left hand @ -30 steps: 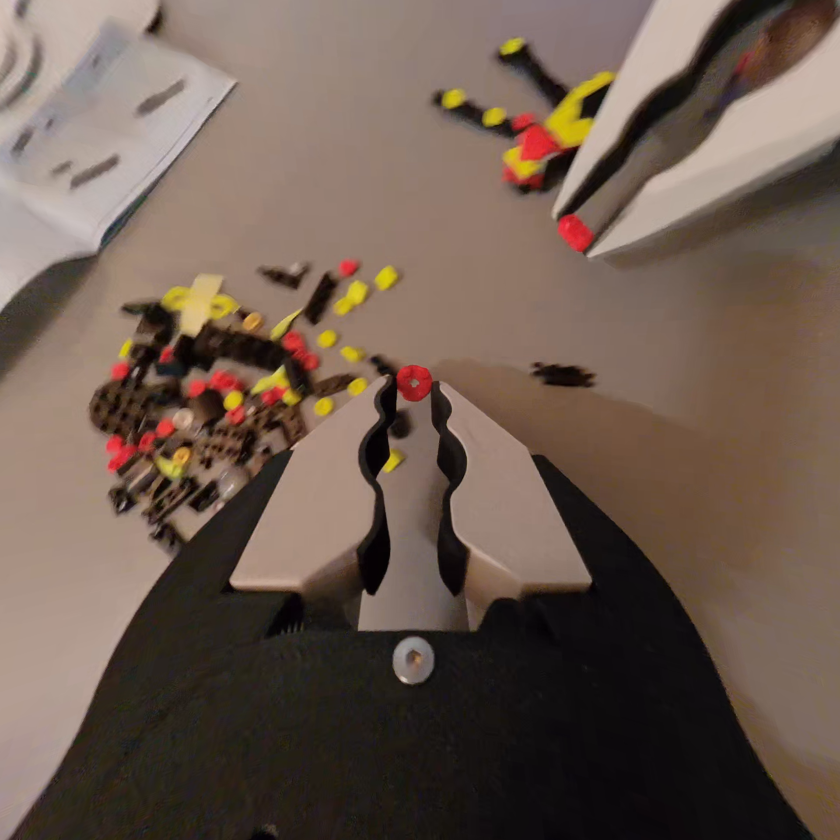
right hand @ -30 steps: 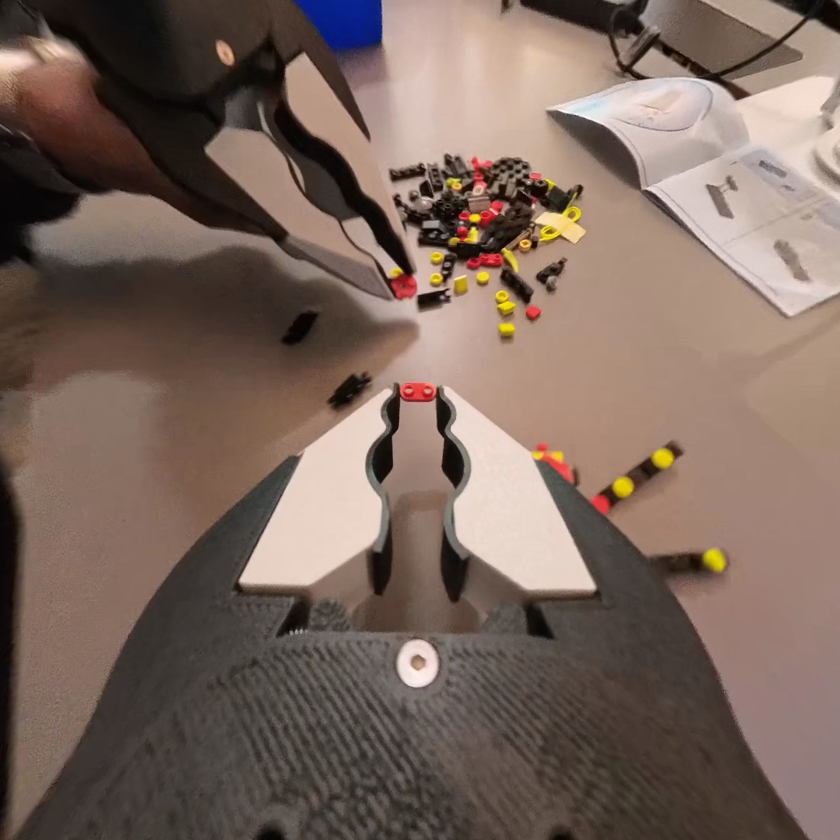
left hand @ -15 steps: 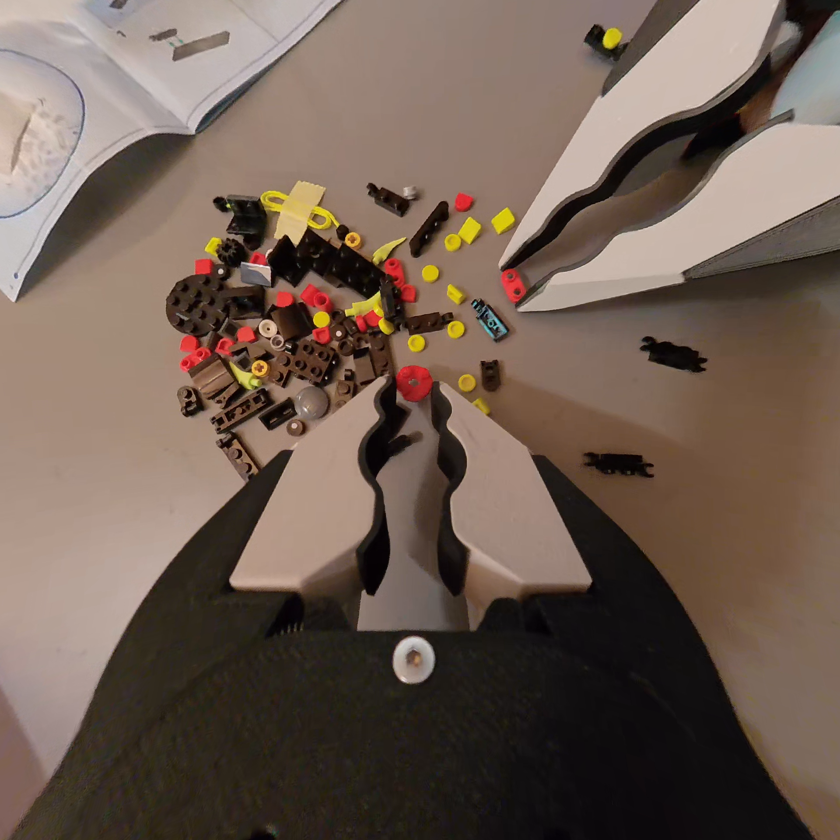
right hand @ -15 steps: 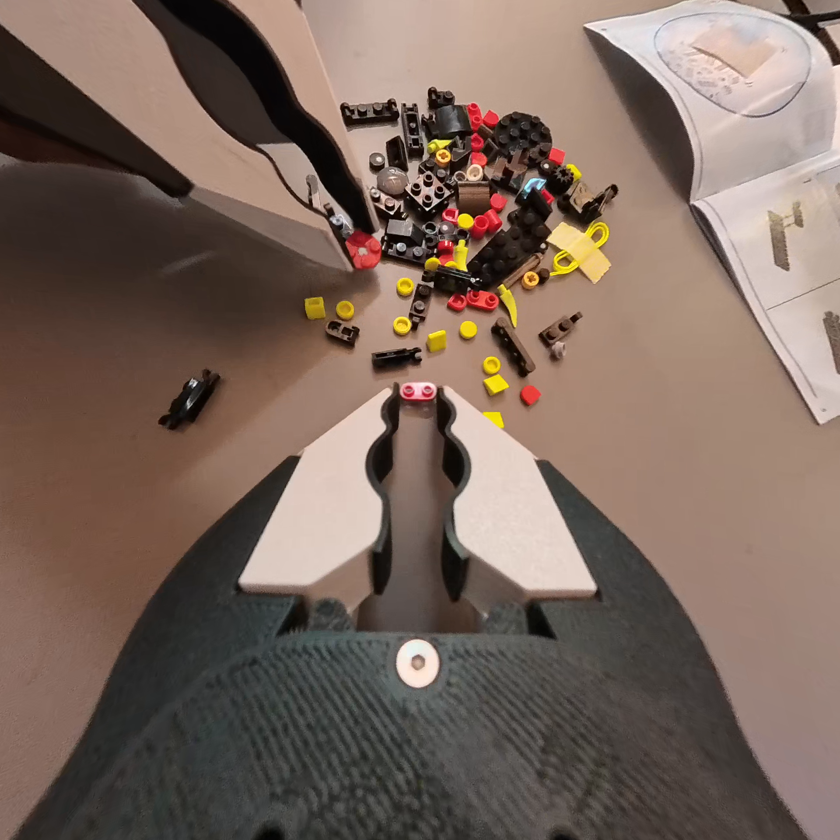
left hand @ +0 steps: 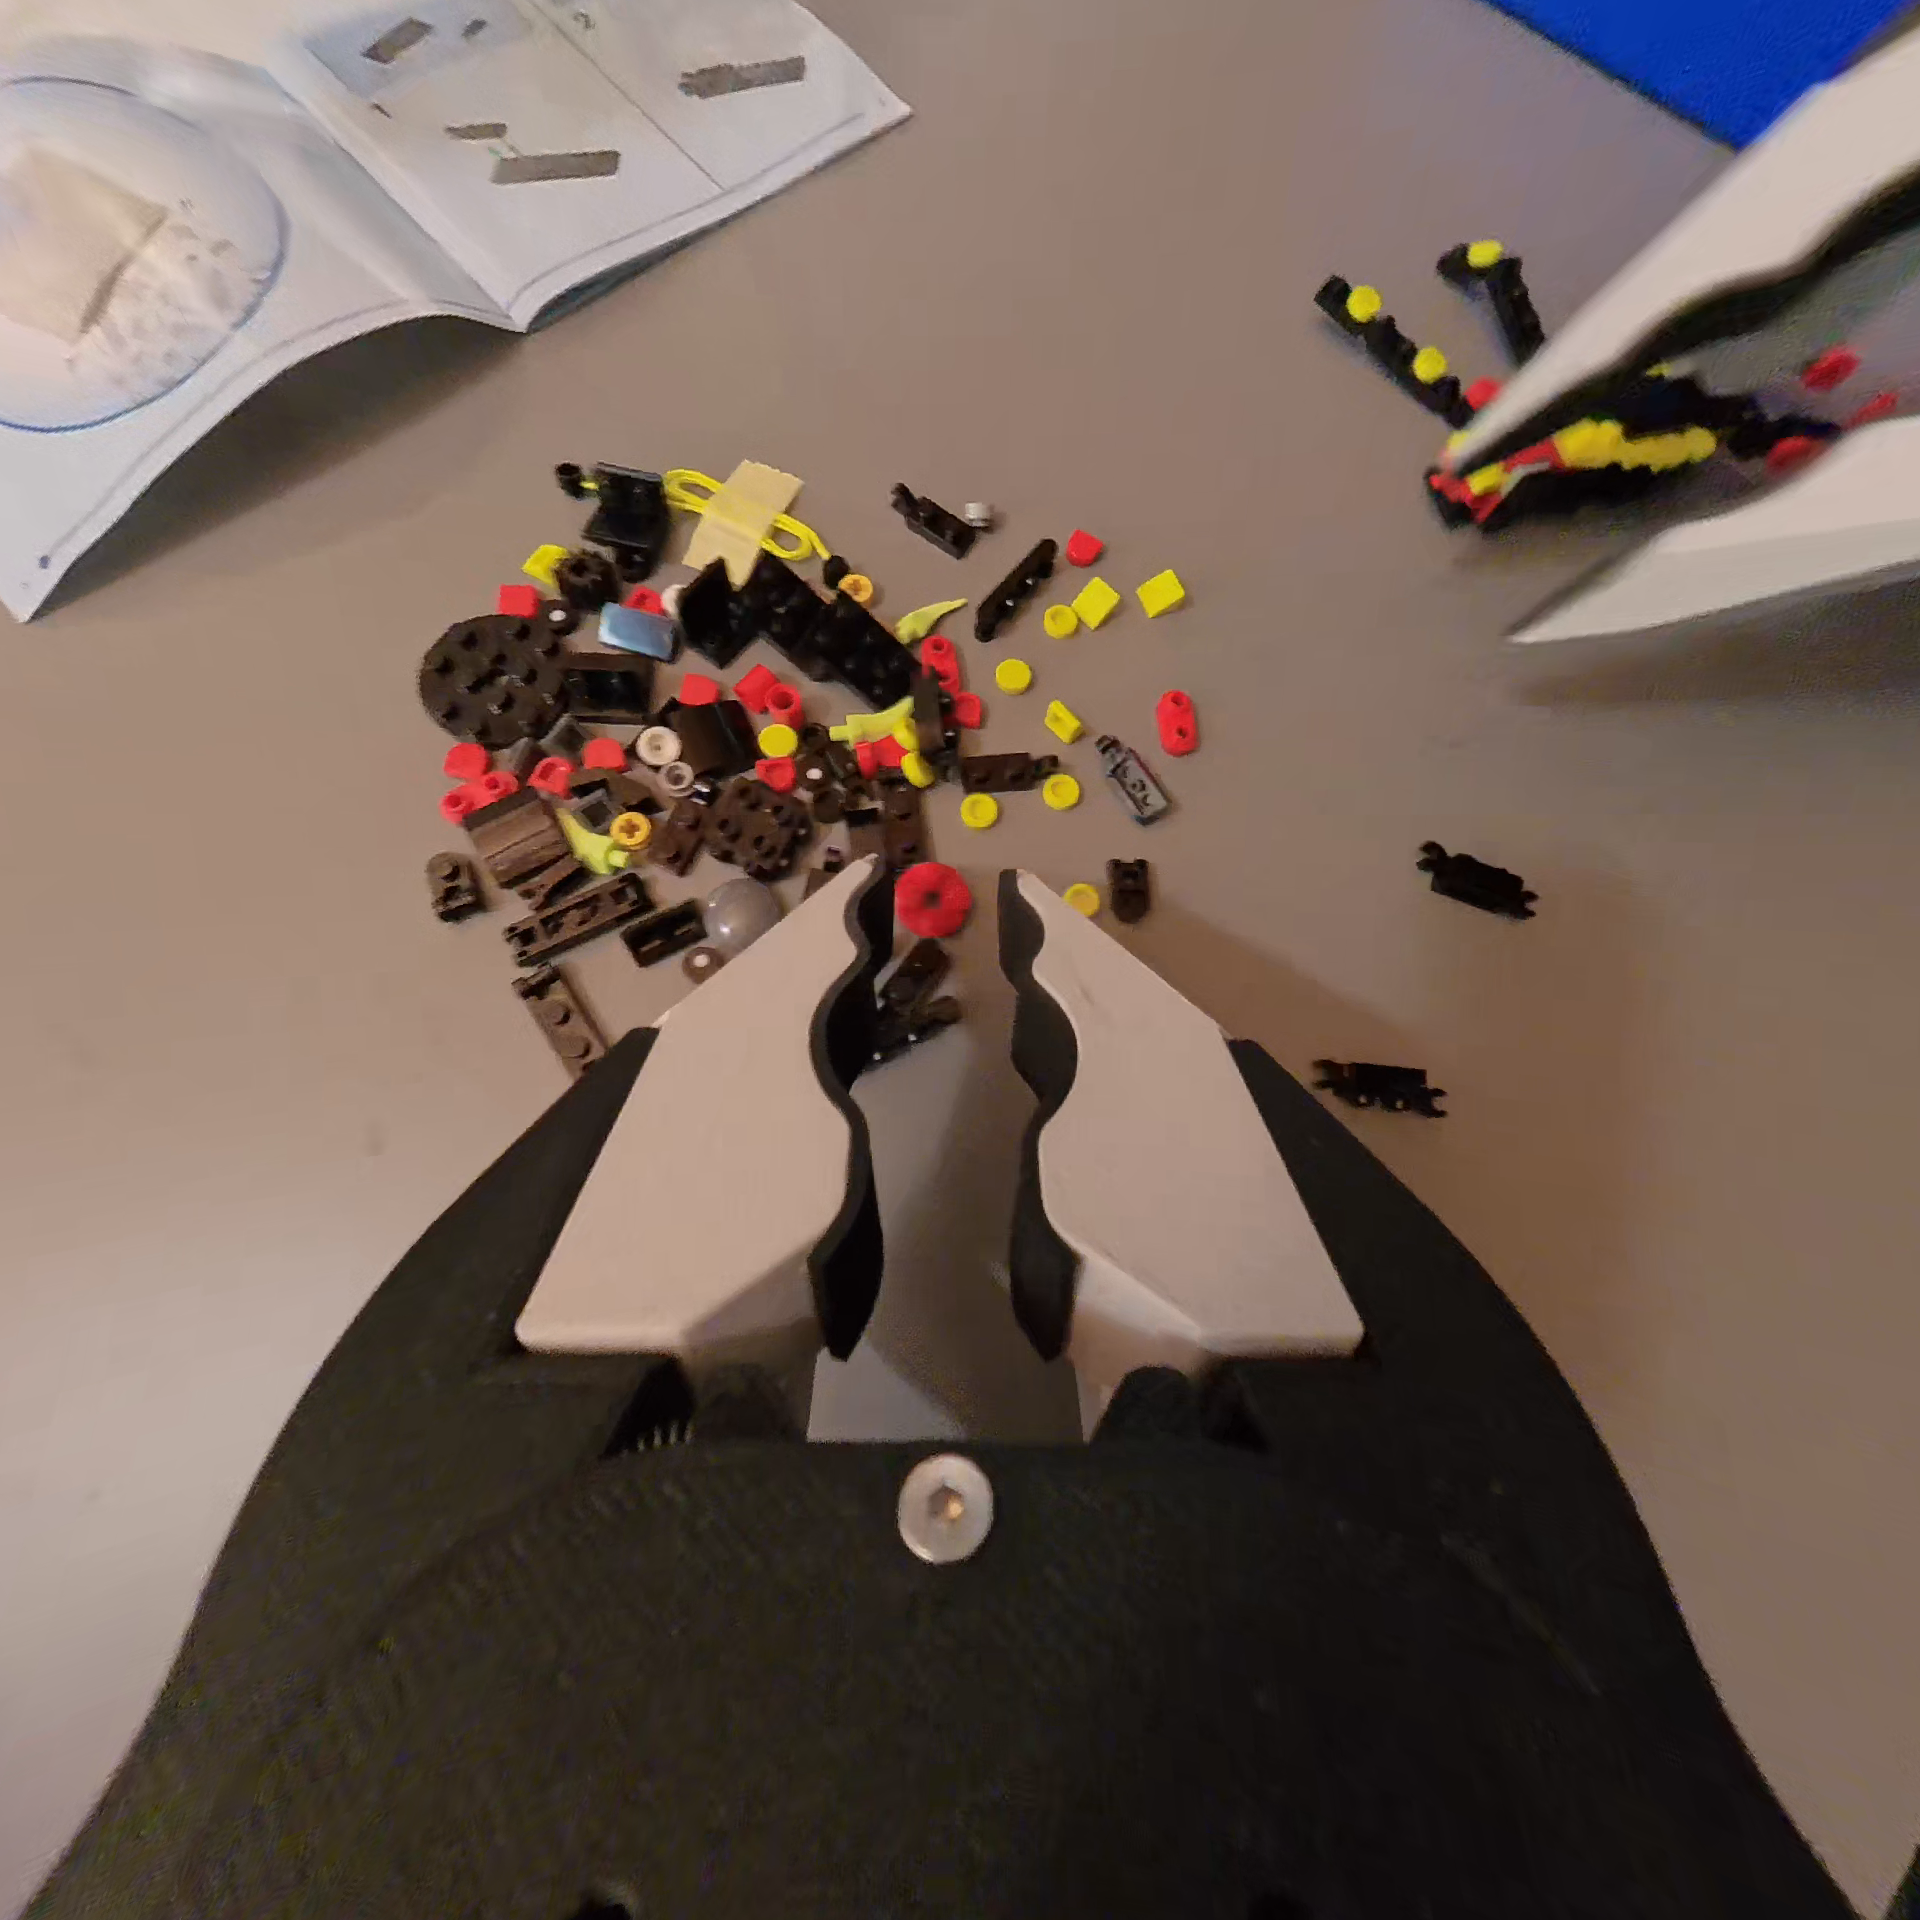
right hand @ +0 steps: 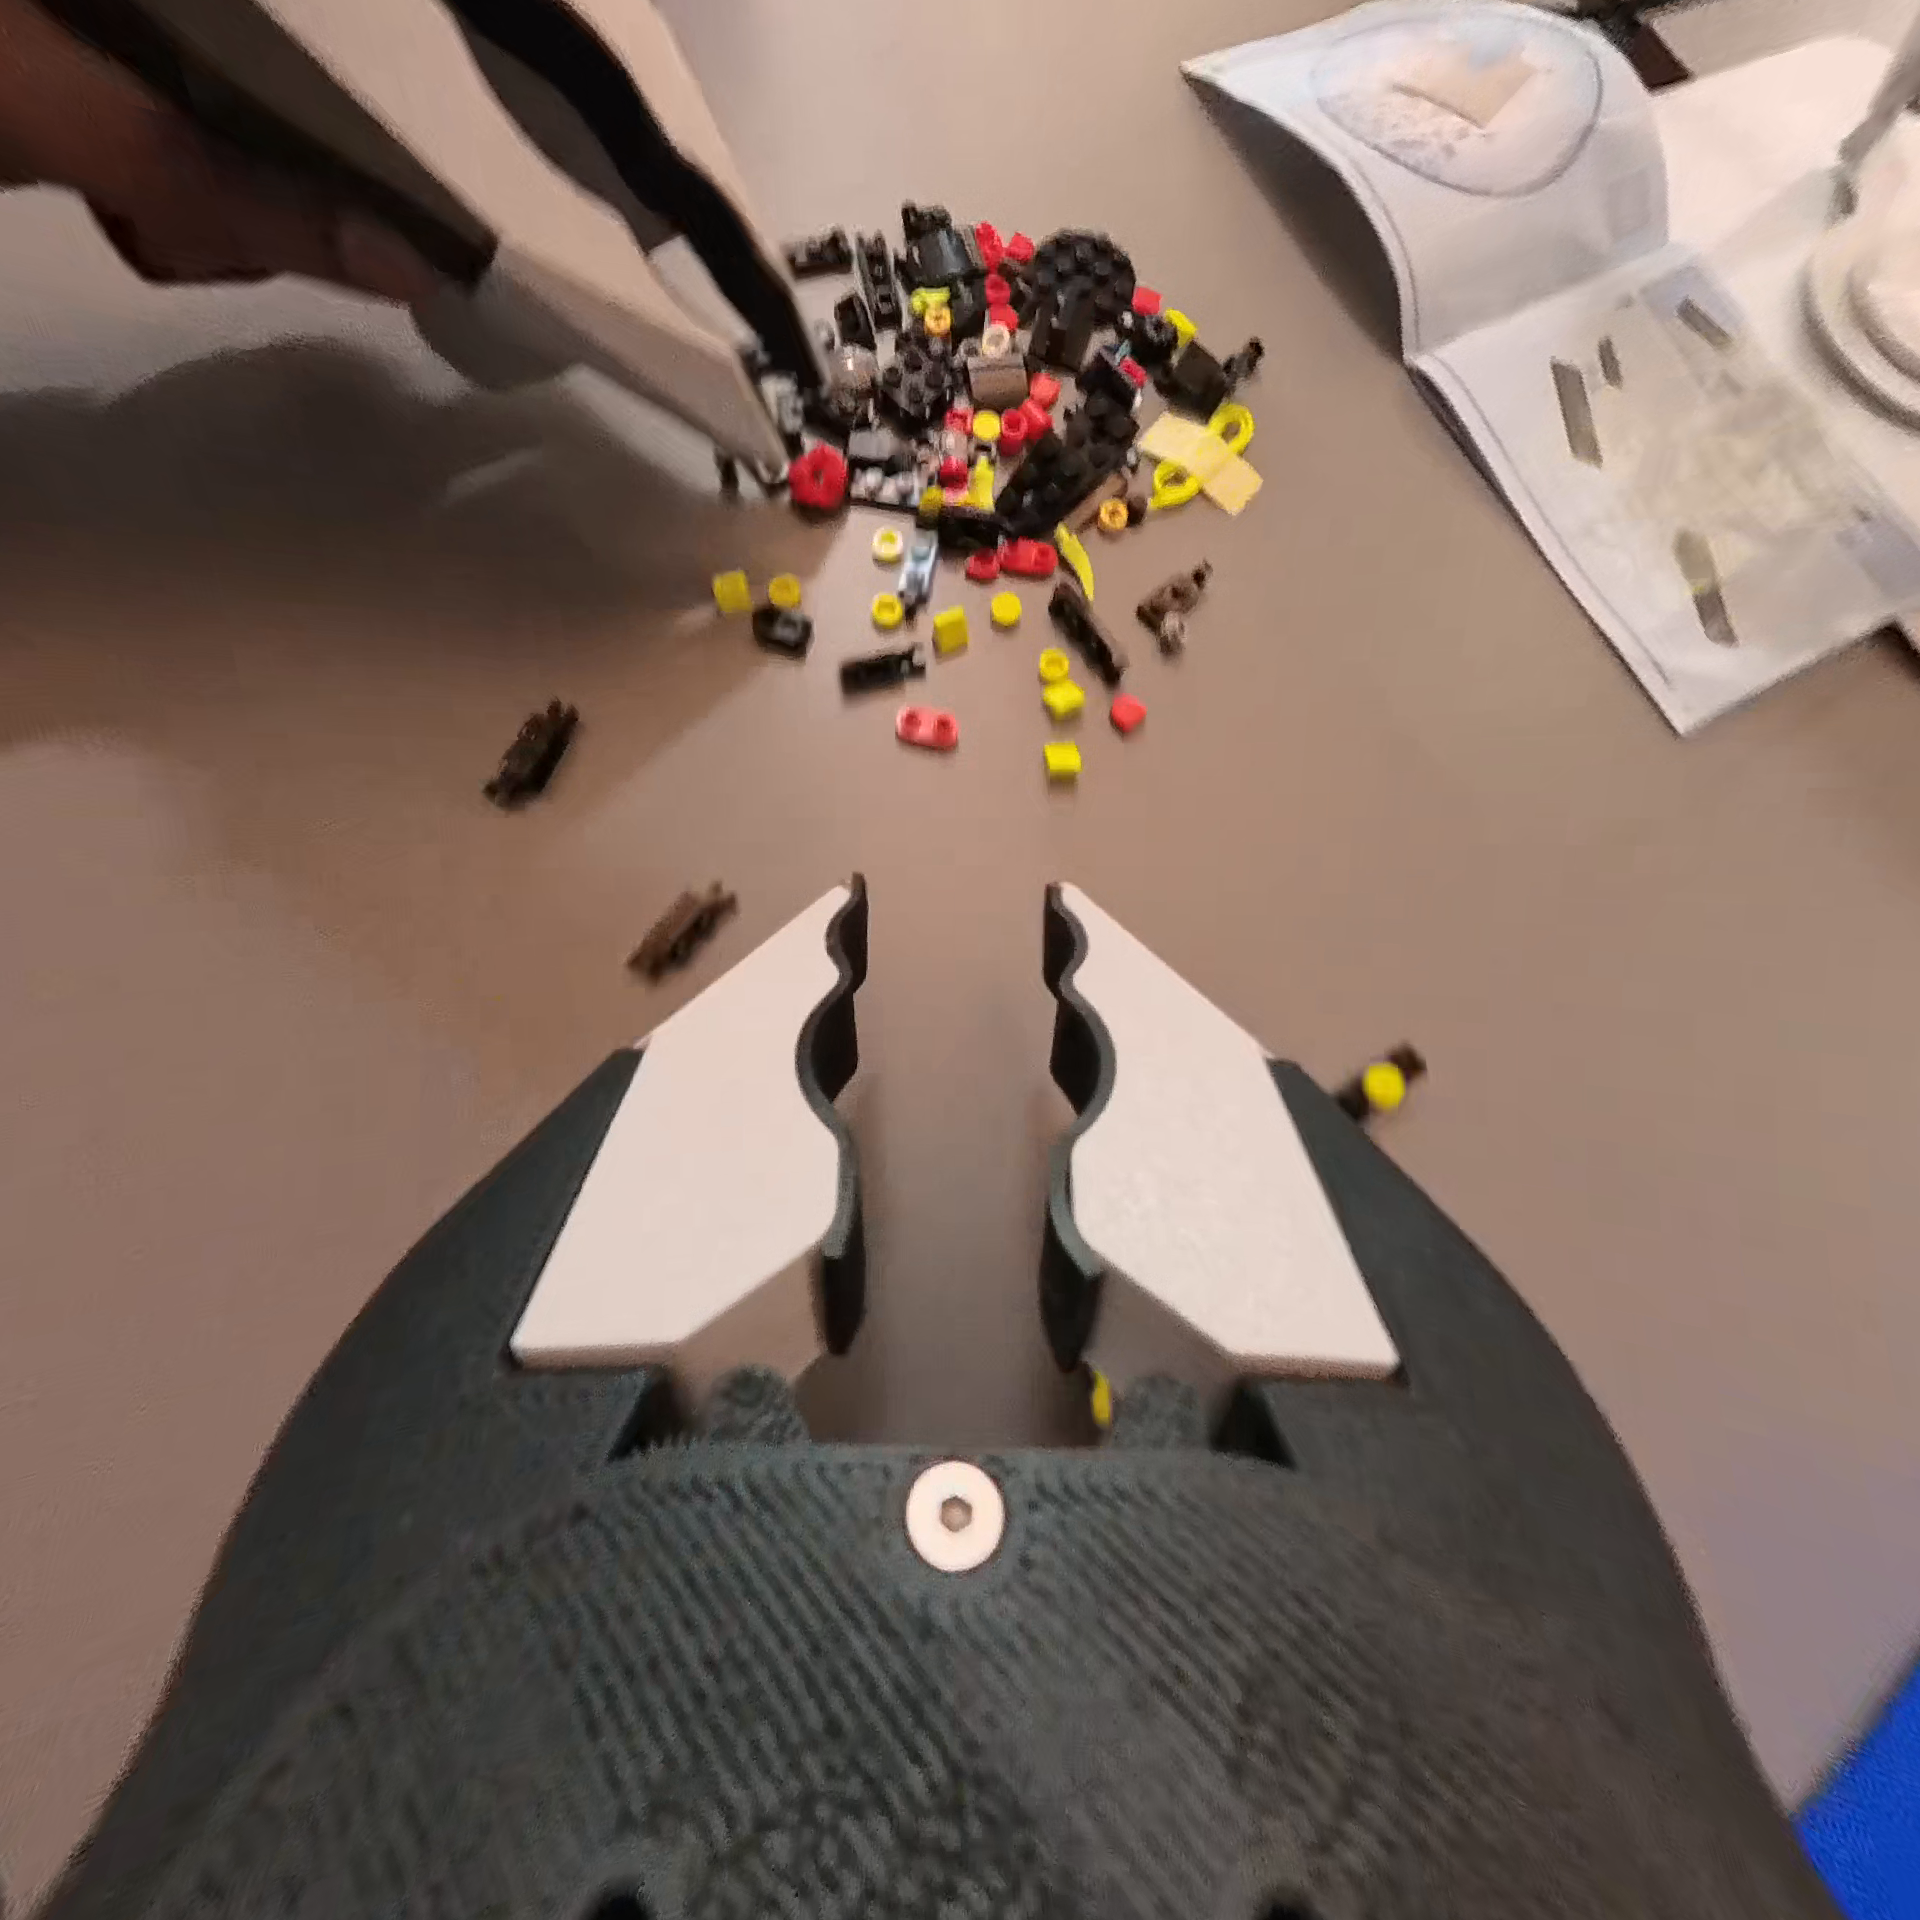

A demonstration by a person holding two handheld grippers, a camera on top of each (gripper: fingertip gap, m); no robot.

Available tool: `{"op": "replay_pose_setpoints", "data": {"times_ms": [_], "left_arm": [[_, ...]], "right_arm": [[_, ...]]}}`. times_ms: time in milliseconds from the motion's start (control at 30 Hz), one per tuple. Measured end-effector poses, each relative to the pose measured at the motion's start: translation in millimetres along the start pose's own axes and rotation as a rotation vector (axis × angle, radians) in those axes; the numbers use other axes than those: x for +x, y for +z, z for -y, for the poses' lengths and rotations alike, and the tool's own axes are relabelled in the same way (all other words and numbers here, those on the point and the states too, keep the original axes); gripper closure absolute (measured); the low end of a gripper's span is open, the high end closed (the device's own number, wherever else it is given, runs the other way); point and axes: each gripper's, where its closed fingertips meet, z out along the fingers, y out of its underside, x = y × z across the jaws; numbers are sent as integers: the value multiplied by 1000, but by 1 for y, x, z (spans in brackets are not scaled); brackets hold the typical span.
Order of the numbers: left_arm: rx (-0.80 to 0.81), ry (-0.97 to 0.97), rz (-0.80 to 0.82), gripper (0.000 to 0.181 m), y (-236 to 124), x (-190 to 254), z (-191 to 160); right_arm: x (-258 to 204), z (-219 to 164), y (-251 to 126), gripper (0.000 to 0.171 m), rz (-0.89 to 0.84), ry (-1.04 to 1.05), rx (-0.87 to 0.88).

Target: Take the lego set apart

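Left wrist view has the right tongs (left hand: 1496,540) parted around the half-built lego model (left hand: 1558,457), its long axis along their fingers, while the left tongs (left hand: 940,883) gape over a loose red round piece (left hand: 932,900).

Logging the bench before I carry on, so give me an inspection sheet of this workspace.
Surface: grey-brown table.
Job's things: pile of loose pieces mid-table; part-built model under the right gripper.
Clutter: open booklet beyond the pile; stray black piece right of it.
Grippers: left gripper open, red round piece lying between its tips; right gripper open, empty.
Cables: nothing seen.
Surroundings: blue object at the far edge.
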Motion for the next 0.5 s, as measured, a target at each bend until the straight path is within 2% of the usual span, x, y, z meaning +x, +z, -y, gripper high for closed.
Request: {"op": "replay_pose_setpoints", "data": {"times_ms": [200, 333, 500], "left_arm": [[169, -133, 46, 166, -23, -30, 16], [115, -166, 98, 167, -19, -46, -2], [50, -208, 96, 166, -8, -52, -16]], "right_arm": [[-33, -49, -64, 139, -30, -32, 4], [-23, -83, -88, 150, -170, -161, 16], [-31, -65, -91, 148, -61, -53, 140]]}}
